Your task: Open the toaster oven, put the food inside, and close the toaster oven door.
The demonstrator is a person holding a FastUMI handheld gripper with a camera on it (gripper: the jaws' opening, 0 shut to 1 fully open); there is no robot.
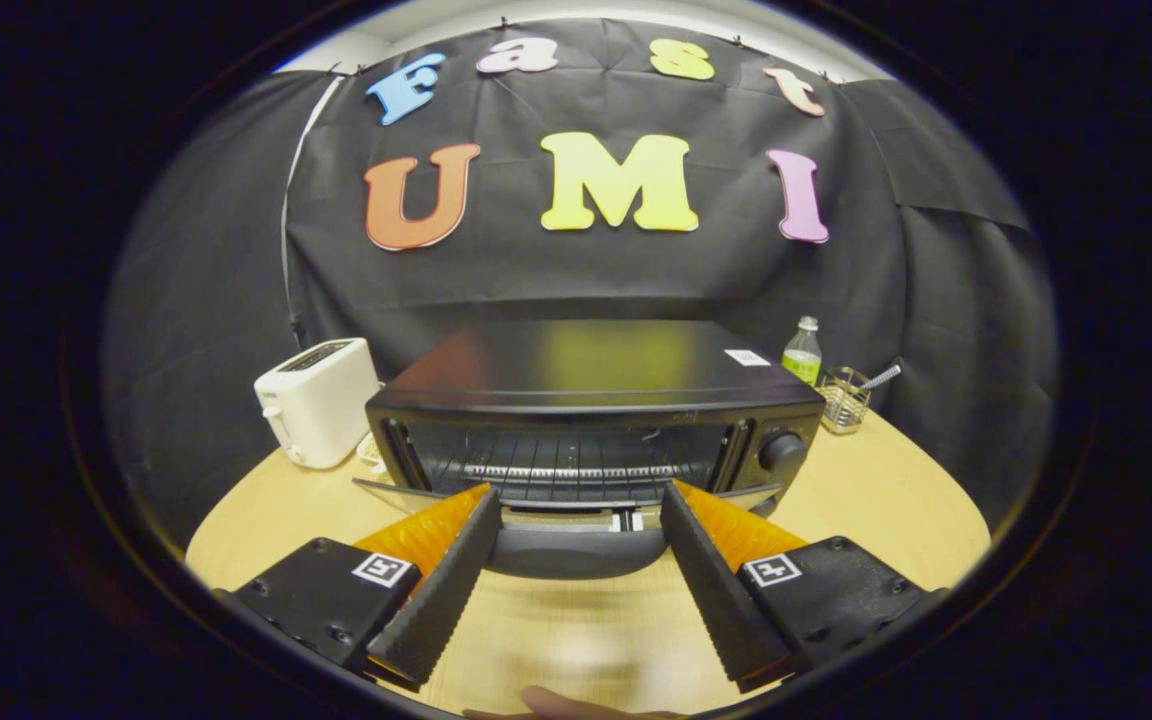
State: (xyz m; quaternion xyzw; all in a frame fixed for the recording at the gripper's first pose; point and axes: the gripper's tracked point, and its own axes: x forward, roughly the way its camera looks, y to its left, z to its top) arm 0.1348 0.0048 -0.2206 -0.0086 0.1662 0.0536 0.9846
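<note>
toaster oven: glossy black metal top, mirror-like sheen
oven door: clear glass
rack: bare metal wire
toaster: smooth white plastic
bench: pale wood, matt
fingers: ribbed, matt inner faces, spread apart
booth wall: matt black cloth

No word, brand or number can be made out on any object here. A small white sticker is seen on the top of the toaster oven, toward two o'clock from the top's middle, but its print is too small to be read. Two square black-and-white coded markers are carried on the gripper, at about seven and five o'clock from the oven's lowered door handle, which is flanked by the spread fingers.
</note>
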